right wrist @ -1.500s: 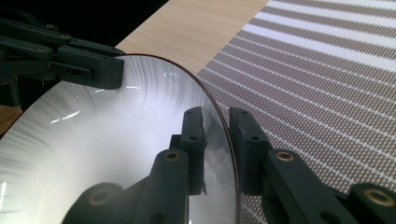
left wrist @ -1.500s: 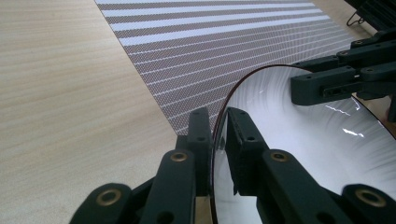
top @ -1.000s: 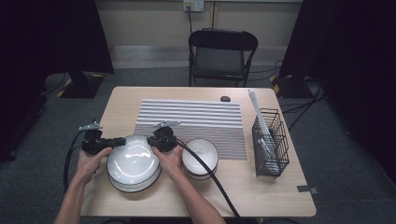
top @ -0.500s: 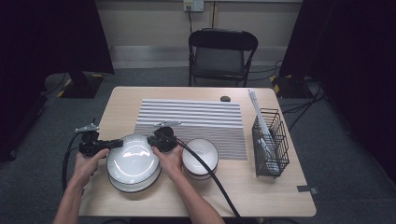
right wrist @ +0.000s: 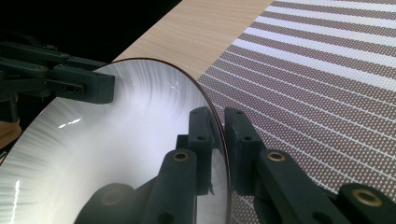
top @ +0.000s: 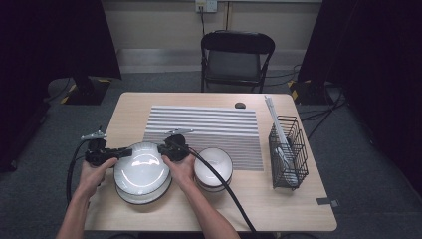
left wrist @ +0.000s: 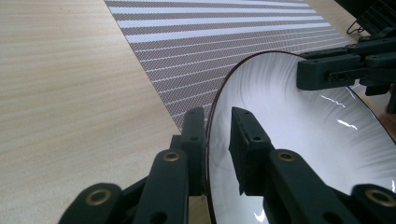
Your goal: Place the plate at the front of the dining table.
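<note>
A white plate point(top: 142, 167) with a thin dark rim is held over another plate point(top: 145, 197) near the table's front left. My left gripper point(top: 123, 152) is at its left rim. In the left gripper view the rim point(left wrist: 208, 116) runs between the jaws of that gripper point(left wrist: 217, 114). The outer jaw lies against it and a gap shows at the inner one. These jaws have just been opening. My right gripper point(top: 162, 149) is shut on the opposite rim. In the right gripper view both jaws of that gripper point(right wrist: 220, 114) pinch the plate point(right wrist: 116, 140).
Two stacked white bowls point(top: 213, 167) sit just right of the plates. A striped placemat point(top: 209, 127) covers the table's middle. A black wire rack point(top: 288, 154) stands at the right edge and a folding chair point(top: 236, 55) behind the table.
</note>
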### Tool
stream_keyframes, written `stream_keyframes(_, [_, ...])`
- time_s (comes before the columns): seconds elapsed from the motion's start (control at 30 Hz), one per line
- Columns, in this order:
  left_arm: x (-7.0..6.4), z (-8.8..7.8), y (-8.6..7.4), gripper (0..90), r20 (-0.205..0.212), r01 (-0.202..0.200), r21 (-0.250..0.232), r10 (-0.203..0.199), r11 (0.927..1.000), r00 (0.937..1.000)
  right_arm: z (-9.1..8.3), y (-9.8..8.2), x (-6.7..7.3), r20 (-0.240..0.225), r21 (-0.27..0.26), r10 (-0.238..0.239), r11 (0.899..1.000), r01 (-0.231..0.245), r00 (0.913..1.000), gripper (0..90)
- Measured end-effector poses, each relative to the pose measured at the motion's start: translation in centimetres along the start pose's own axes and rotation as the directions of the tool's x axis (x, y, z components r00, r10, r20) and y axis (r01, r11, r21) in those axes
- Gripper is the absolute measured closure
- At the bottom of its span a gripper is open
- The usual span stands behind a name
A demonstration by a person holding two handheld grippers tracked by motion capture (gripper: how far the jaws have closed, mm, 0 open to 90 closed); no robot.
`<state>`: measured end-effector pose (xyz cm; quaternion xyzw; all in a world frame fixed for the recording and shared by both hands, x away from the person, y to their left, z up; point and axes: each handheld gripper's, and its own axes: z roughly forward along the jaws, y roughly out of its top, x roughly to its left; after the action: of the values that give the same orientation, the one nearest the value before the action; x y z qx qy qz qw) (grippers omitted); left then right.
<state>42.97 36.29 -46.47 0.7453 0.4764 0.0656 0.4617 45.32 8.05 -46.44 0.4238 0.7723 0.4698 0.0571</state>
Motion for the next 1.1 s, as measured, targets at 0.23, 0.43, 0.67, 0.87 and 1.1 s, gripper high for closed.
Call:
stream_keyframes(0.23, [0.2,0.0,-0.2,79.3,0.003,0.002,0.010,-0.002,1.0000,1.0000,0.0,0.0,0.0,-0.002,0.003,-0.003,1.000,0.003,1.0000,81.8])
stream_keyframes(0.43, [0.2,-0.5,0.2,81.2,0.006,0.010,-0.020,-0.010,0.9998,0.9999,-0.2,0.3,0.1,-0.009,-0.014,-0.001,1.000,0.000,1.0000,81.5])
stream_keyframes(0.67, [0.4,-0.3,0.7,81.4,-0.011,-0.003,-0.028,0.003,0.9996,0.9999,0.0,0.9,0.1,0.006,-0.011,-0.017,1.000,0.017,0.9998,81.5])
stream_keyframes(0.87, [0.5,-0.3,0.5,81.3,-0.008,0.007,-0.032,-0.008,0.9994,0.9999,0.0,0.8,0.0,0.005,-0.007,-0.025,1.000,0.025,0.9997,82.0])
stream_keyframes(1.1, [0.3,-0.8,-0.1,78.4,-0.011,0.011,-0.019,-0.011,0.9998,0.9999,0.0,0.6,0.0,0.004,-0.009,-0.024,1.000,0.024,0.9997,82.4])
